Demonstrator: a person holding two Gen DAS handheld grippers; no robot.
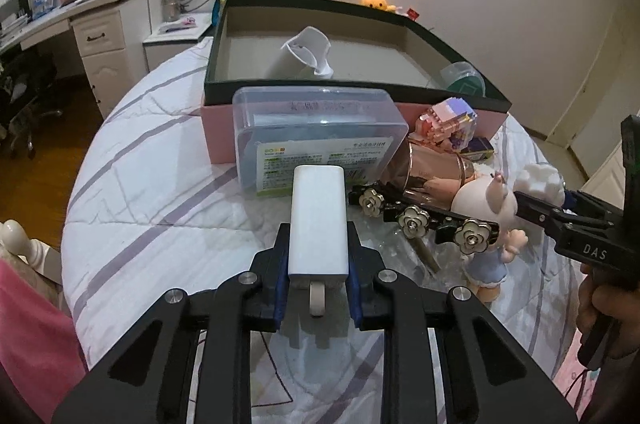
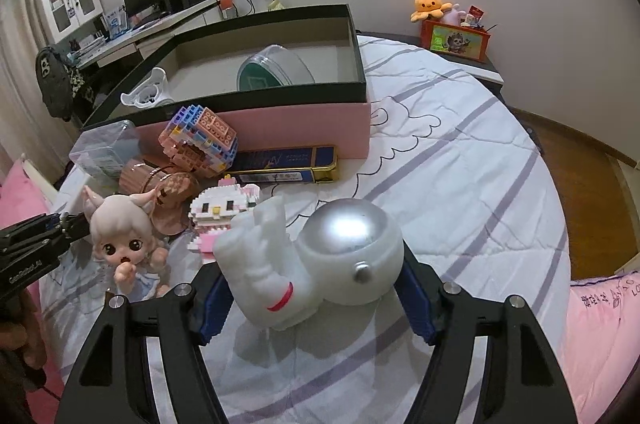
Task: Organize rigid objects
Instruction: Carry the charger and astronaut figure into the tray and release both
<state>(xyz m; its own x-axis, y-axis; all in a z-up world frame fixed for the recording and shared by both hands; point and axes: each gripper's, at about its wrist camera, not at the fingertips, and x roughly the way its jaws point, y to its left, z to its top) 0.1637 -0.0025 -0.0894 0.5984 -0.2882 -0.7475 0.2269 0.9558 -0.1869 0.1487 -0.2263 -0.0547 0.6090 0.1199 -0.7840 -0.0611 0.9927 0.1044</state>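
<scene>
Left hand-held gripper point(image 1: 318, 274) clamped on white power bank point(image 1: 318, 220), near side of bed point(image 1: 152, 207). Right hand-held gripper point(image 2: 316, 298) grips white astronaut figure point(image 2: 316, 264). Open box point(image 1: 312, 95) far behind clutter.

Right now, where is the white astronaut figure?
The white astronaut figure sits between the right gripper fingers in the right wrist view, above the striped quilt, right of the doll.

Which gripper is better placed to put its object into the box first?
Probably left. The left gripper holds the white power bank pointing straight toward the box. The right gripper holds the astronaut figure with toys between it and the box.
</scene>
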